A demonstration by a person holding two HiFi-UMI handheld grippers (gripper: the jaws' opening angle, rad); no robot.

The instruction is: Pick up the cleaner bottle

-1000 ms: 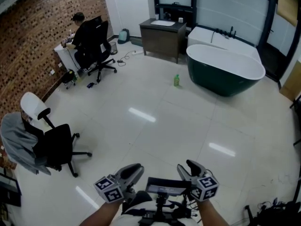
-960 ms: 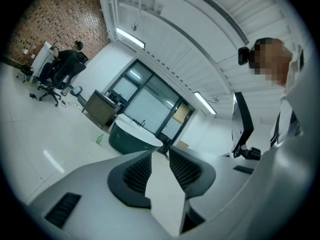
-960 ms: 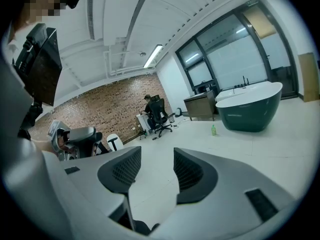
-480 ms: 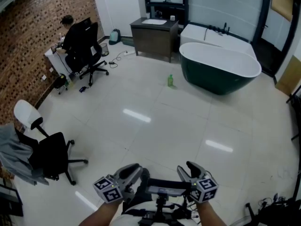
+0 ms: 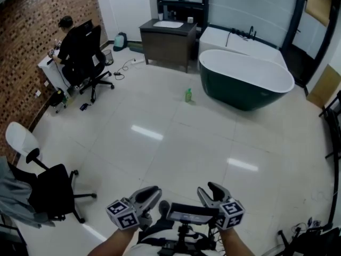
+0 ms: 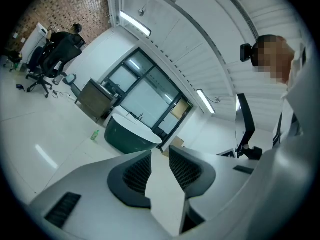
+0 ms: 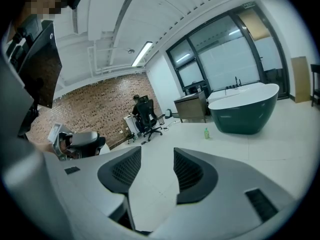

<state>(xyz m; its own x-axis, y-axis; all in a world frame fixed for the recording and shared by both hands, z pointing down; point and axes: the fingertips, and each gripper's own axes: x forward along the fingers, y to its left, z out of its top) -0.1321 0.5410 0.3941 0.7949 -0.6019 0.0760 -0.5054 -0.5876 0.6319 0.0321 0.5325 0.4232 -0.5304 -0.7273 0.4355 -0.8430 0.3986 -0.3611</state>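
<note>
The cleaner bottle [image 5: 188,95] is small and green. It stands upright on the white tiled floor, far ahead, just left of the dark green bathtub [image 5: 245,79]. It shows tiny in the left gripper view [image 6: 94,134] and in the right gripper view [image 7: 206,133]. Both grippers are held side by side at the bottom of the head view, far short of the bottle. My left gripper [image 5: 151,193] [image 6: 160,151] is shut with nothing in it. My right gripper [image 5: 209,191] [image 7: 157,151] stands open, only floor between its fingers.
A dark vanity cabinet [image 5: 168,39] stands behind the bottle against the far wall. A person sits on an office chair [image 5: 80,47] at a desk by the brick wall. A black chair [image 5: 53,188] with a grey jacket is near left. Cables [image 5: 303,239] lie at bottom right.
The whole room has slid leftward and the near chair downward in the head view as I move forward. Both grippers keep their place in the view, jaws unchanged.
</note>
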